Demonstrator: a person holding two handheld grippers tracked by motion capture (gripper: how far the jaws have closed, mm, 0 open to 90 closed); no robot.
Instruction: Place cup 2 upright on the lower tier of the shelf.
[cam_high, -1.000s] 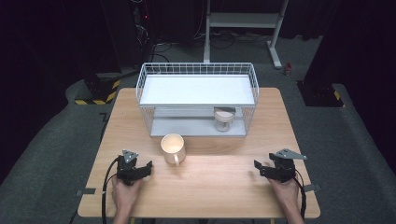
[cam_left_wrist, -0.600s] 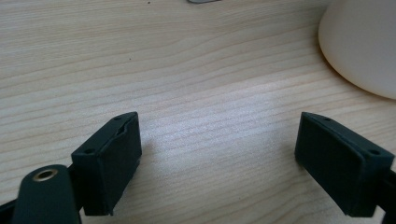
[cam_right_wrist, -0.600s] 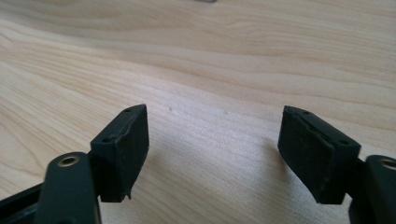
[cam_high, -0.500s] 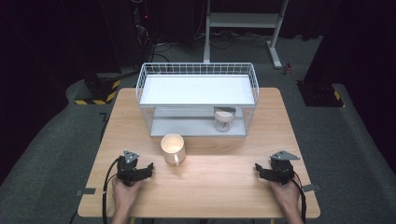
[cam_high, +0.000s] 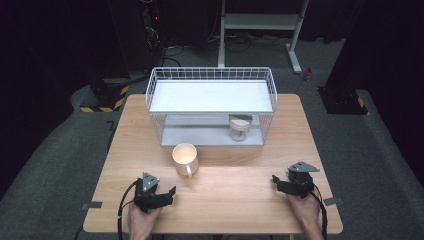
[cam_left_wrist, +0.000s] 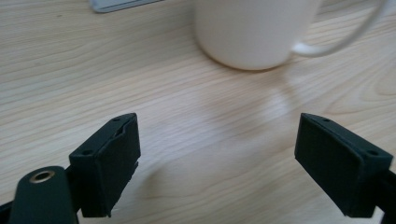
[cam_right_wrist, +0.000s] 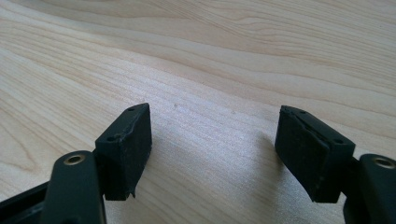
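Starting at the bottom of the high view, the person's two hands rest on the near part of the wooden table (cam_high: 235, 205), each holding a pair of tongs. The left gripper (cam_high: 169, 192) sits at lower left with its tips turned up and to the right. In the left gripper view its jaws stand wide apart, having just been opening, with bare wood between them. The right gripper (cam_high: 278, 181) sits at lower right, well apart from the left one. The right gripper view shows its jaws also parted, somewhat less widely, over plain wood grain and gripping nothing.

Just beyond the left gripper, left of the frame's centre, a cream mug (cam_high: 185, 158) stands upright on the table, untouched, its handle turned toward the near edge. In the left gripper view the mug rises at the top centre, its handle curving off to the upper right and its shadow falling toward the jaws.

Farther back, in the upper middle of the high view, stands a white wire rack (cam_high: 210, 74) with two shelves. A second cup (cam_high: 240, 128) sits on the lower shelf, toward its right side.
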